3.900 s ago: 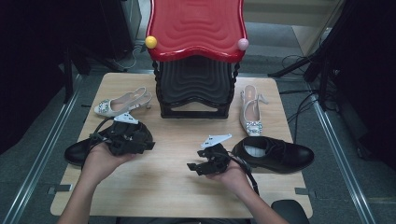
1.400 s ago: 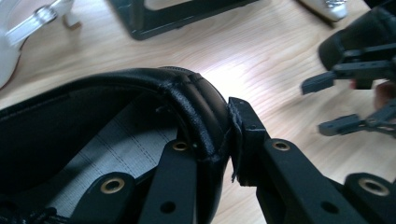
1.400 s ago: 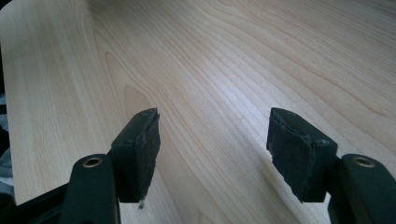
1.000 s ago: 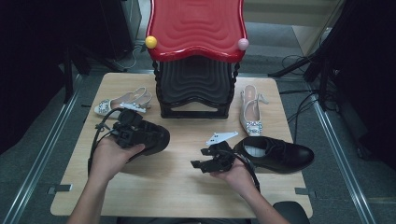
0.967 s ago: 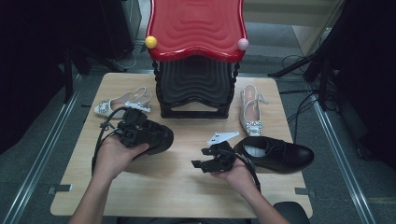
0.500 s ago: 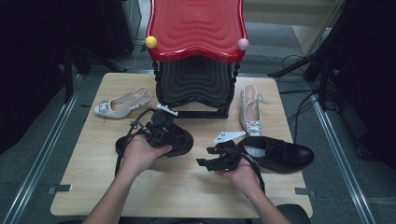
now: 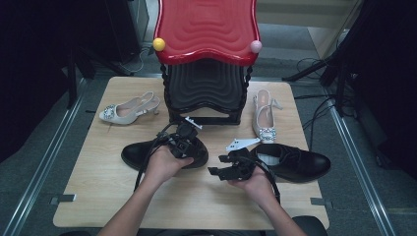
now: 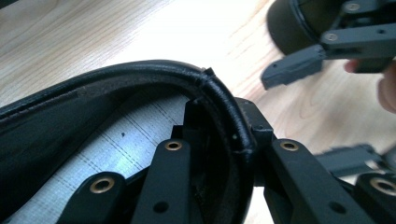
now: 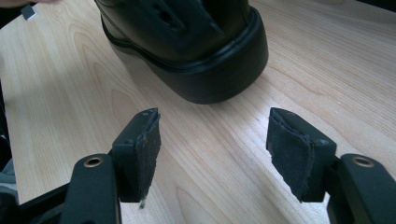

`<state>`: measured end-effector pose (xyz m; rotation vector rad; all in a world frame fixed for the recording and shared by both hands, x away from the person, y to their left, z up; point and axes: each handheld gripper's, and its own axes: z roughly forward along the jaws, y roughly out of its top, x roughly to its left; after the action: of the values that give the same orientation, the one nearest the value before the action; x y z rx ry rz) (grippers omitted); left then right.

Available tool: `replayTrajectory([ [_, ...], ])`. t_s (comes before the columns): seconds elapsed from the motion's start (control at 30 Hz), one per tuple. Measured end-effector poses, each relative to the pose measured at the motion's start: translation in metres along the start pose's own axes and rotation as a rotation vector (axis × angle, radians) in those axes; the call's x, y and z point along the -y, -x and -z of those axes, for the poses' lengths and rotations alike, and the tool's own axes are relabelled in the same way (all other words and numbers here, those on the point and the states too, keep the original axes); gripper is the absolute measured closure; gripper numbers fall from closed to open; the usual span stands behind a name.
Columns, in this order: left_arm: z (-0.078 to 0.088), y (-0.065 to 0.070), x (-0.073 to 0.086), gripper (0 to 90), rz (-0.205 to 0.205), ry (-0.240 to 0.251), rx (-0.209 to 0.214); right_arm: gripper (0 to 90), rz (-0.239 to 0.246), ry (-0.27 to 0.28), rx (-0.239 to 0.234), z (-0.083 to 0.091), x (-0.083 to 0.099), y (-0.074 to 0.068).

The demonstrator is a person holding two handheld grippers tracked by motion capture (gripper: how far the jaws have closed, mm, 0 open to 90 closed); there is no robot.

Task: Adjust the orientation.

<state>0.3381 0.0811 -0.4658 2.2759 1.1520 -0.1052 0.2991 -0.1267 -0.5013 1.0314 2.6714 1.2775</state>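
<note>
The table [image 7: 98, 187] carries a black-and-red stand [image 7: 206, 59] at its far edge, with a pale heeled shoe [image 7: 129, 109] to its left and another [image 7: 264, 118] to its right. In front of the stand lie two black leather shoes: the left black shoe [image 7: 147, 153] sits near the middle of the table, the right black shoe [image 7: 295, 160] just beside it toward the right edge. The left claw [image 7: 189, 147] straddles the padded collar [image 8: 224, 112] of the left black shoe, one jaw inside against the lining and one outside; its jaws have just been opening, though the collar sits tight between them. The right claw [image 9: 212, 144] hovers low over bare wood, jaws wide apart and empty, pointing at the left black shoe's rounded toe [image 9: 210, 56].
</note>
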Motion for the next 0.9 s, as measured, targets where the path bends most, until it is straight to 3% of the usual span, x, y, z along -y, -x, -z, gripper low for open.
replayTrajectory([
  [0.17,-0.006,-0.001,-0.002,74.8,-0.004,-0.011,-0.01,36.2,0.0,0.001,0.0,0.001,0.0,0.001],
  [0.27,-0.003,-0.006,0.0,71.3,0.028,0.039,0.058,36.4,0.002,0.005,0.001,0.002,0.0,0.001],
  [0.33,0.001,-0.005,0.001,69.4,0.009,0.049,0.021,36.5,0.002,0.007,0.002,0.002,0.001,0.001],
  [0.6,0.03,-0.003,0.014,51.2,-0.029,0.094,0.015,39.7,0.022,0.034,0.005,0.006,-0.001,-0.001],
  [0.77,0.046,-0.003,0.026,46.9,-0.034,0.136,0.01,44.9,0.042,0.056,0.008,0.011,-0.005,-0.004],
  [0.83,0.057,-0.004,0.034,44.6,-0.058,0.145,-0.013,47.8,0.051,0.069,0.004,0.012,-0.008,-0.006],
  [0.9,0.063,-0.005,0.041,43.7,-0.057,0.159,-0.026,50.4,0.07,0.079,0.008,0.014,-0.013,-0.008],
])
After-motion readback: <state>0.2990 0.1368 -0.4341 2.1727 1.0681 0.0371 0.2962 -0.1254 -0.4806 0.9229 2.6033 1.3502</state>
